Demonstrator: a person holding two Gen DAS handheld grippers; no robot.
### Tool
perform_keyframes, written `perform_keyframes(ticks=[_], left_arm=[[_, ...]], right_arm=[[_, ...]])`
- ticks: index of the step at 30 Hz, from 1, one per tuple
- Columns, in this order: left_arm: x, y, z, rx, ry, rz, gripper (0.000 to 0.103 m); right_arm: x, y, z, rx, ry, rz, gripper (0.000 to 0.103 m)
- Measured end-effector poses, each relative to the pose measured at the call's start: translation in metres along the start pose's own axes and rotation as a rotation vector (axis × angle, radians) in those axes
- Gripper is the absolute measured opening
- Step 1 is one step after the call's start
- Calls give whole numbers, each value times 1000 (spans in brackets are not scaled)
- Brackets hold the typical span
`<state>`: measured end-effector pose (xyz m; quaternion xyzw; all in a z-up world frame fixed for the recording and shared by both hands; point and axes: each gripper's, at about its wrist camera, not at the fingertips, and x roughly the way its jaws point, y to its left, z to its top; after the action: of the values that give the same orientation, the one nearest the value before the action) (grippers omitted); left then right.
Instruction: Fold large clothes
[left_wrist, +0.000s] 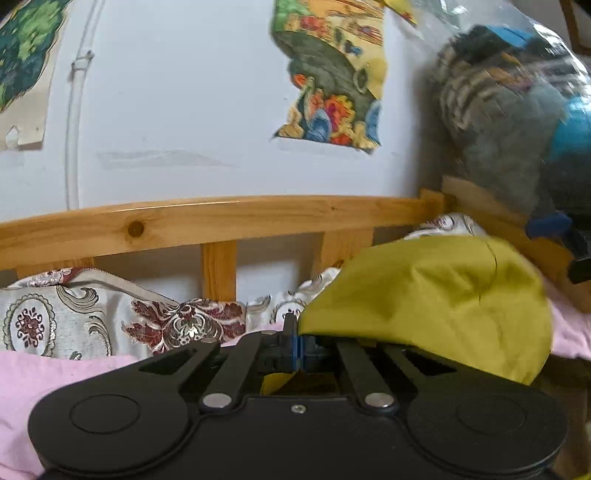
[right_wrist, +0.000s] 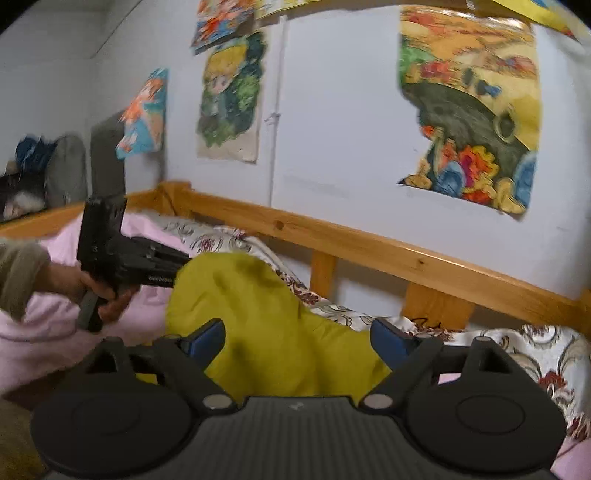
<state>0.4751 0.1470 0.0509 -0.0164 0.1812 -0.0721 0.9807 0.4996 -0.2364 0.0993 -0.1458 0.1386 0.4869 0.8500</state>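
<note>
An olive-yellow garment (left_wrist: 443, 299) lies bunched on a bed with a pink sheet (left_wrist: 44, 380). My left gripper (left_wrist: 300, 347) is shut on an edge of the garment, which drapes up and to the right of its blue pads. In the right wrist view the garment (right_wrist: 266, 325) spreads between and beyond my right gripper (right_wrist: 297, 341), whose fingers stand wide open and hold nothing. The left gripper's black body (right_wrist: 122, 254) shows at the left of that view, held by a hand, its tip hidden in the cloth.
A wooden bed rail (left_wrist: 207, 221) runs along the white wall behind. A patterned cream and red cover (left_wrist: 110, 321) lies against it. Posters (right_wrist: 472, 110) hang on the wall. A clear bag of clothes (left_wrist: 517, 110) sits at the right bed end.
</note>
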Motion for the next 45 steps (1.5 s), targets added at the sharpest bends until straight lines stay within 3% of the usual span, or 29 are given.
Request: perform_keyframes(ticks=[7, 9, 12, 16, 20, 22, 23, 24, 26, 28, 30, 32, 34, 36, 38, 39, 41, 43, 45], left_arm=[[-13, -1, -10, 20, 8, 2, 0], [-18, -3, -15, 49, 16, 11, 0], [-25, -10, -31, 99, 37, 12, 0], [-29, -31, -66, 200, 96, 16, 0], [-23, -45, -90, 219, 158, 42, 3], [-24, -45, -92, 190, 171, 59, 10], [-27, -41, -91, 149, 175, 53, 15], [-29, -35, -90, 105, 189, 43, 31], [-37, -20, -91, -2, 212, 22, 46], [-50, -9, -93, -69, 197, 24, 46], [-64, 0, -96, -112, 180, 50, 46], [-73, 5, -94, -157, 156, 58, 48], [-76, 6, -88, -201, 117, 63, 53], [-70, 0, -81, -246, 89, 42, 60], [-59, -12, -76, -257, 85, -6, 60], [-53, -19, -74, -246, 85, -27, 61], [-42, -35, -74, -201, 90, -51, 62], [-27, -50, -79, -153, 135, -25, 62], [-7, -62, -87, -100, 200, 28, 62]], right_arm=[[23, 39, -21, -213, 144, 28, 89], [24, 42, -31, -206, 177, 26, 89], [17, 21, -42, 21, 166, 62, 89], [13, -12, -66, 354, 135, 6, 90], [39, -26, -88, 484, 185, -72, 81], [55, -29, -95, 527, 197, -84, 69], [61, -28, -96, 533, 196, -101, 50], [64, -27, -97, 534, 192, -110, 28], [68, -26, -94, 520, 179, -127, 15], [67, -23, -86, 465, 154, -144, 10], [67, -18, -78, 374, 183, -198, 9], [67, -10, -75, 290, 213, -234, 9], [70, 0, -80, 233, 244, -267, 15], [68, 9, -87, 238, 230, -347, 40], [55, 23, -88, 219, 134, -394, 49], [49, 31, -86, 184, 100, -389, 62], [43, 50, -84, 104, 56, -328, 74], [53, 67, -87, -2, 103, -285, 76], [69, 75, -96, -115, 160, -336, 76]])
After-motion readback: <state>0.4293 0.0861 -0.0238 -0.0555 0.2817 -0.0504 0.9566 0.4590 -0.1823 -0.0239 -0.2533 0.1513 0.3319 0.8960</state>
